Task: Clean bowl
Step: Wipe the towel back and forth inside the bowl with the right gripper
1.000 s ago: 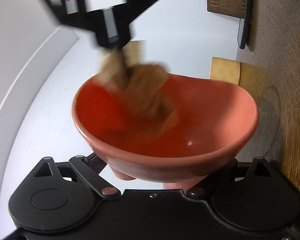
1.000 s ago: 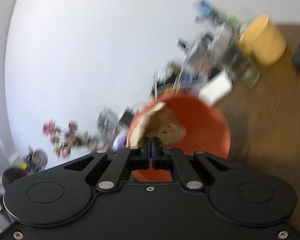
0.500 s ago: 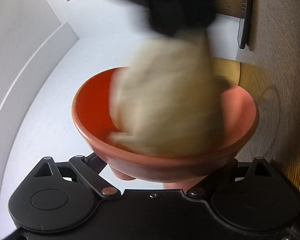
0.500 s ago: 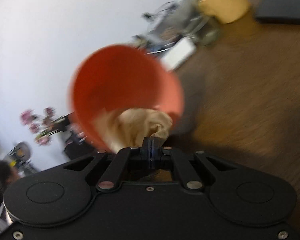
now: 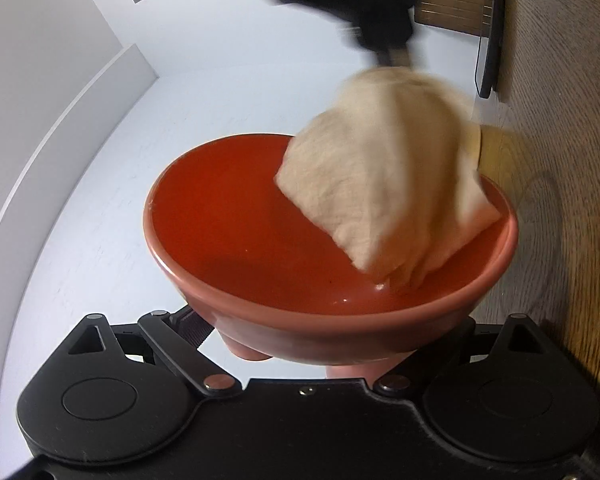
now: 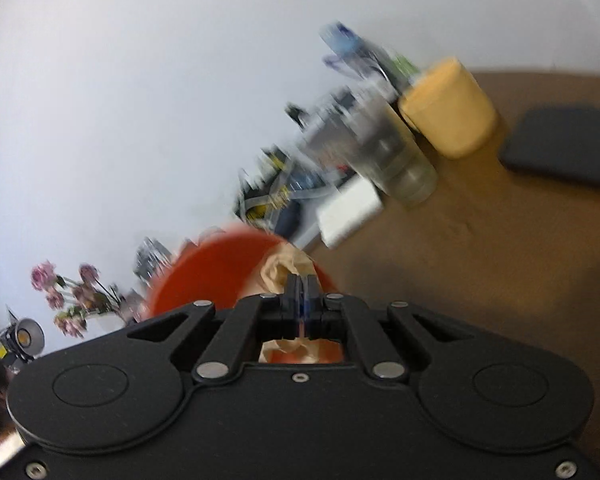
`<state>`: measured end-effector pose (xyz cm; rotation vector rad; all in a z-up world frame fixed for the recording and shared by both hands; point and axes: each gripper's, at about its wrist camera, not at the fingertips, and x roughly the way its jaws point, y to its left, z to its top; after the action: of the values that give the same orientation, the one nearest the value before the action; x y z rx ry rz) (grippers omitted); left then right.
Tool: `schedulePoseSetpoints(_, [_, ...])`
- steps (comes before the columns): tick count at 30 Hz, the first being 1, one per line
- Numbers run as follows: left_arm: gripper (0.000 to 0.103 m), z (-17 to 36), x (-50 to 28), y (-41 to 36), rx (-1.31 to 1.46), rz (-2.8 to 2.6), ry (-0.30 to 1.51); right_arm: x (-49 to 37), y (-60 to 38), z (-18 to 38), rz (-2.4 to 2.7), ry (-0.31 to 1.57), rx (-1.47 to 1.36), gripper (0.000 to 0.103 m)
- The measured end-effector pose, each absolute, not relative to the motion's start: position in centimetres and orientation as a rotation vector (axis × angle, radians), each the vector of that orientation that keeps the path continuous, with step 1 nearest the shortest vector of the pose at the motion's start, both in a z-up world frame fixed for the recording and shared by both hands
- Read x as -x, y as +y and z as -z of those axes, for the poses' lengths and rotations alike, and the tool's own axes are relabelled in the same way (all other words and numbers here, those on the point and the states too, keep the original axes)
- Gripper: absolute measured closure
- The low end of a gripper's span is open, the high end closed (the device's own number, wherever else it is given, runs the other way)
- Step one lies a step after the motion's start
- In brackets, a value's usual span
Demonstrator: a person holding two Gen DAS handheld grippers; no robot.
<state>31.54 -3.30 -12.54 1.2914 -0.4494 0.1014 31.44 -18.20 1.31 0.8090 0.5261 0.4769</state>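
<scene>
A red-orange bowl (image 5: 260,248) is held tilted in the air by my left gripper (image 5: 300,344), whose fingers grip it from below, mostly hidden under it. My right gripper (image 5: 388,52) comes in from the top right, shut on a cream cloth (image 5: 384,184) that hangs into the bowl's right side and touches the inner wall. In the right wrist view the shut gripper (image 6: 301,284) pinches the cloth (image 6: 280,270) over the bowl (image 6: 212,272), all blurred.
A brown wooden table (image 6: 460,248) lies beneath. On it stand a yellow cup (image 6: 448,112), a clear glass (image 6: 404,160), a white box (image 6: 348,208), a dark flat device (image 6: 564,148) and blurred clutter. Pink flowers (image 6: 64,292) stand far left.
The right gripper has swept the cloth from the bowl's left-centre across to its right side. The bowl has stayed put in the left gripper.
</scene>
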Motion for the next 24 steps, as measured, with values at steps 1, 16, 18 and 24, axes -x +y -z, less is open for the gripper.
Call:
schedulePoseSetpoints(1, [0.011, 12.5, -31.6, -3.3, -1.291, -0.101, -0.449, -31.5, -18.1, -0.4, -0.48, 0.561, -0.811, 0.101])
schedulePoseSetpoints(16, [0.011, 12.6, -31.5, -3.4, -1.292, -0.102, -0.449, -28.0, -13.0, -5.3, -0.704, 0.386, -0.765, 0.101])
schedulePoseSetpoints(18, [0.011, 12.6, -31.5, -3.4, -1.292, -0.102, -0.449, -28.4, -13.6, -5.9, -0.66, 0.322, -0.771, 0.101])
schedulePoseSetpoints(24, [0.011, 12.6, -31.5, -3.4, -1.291, -0.102, -0.449, -31.4, -15.5, -3.3, -0.503, 0.426, -0.776, 0.101])
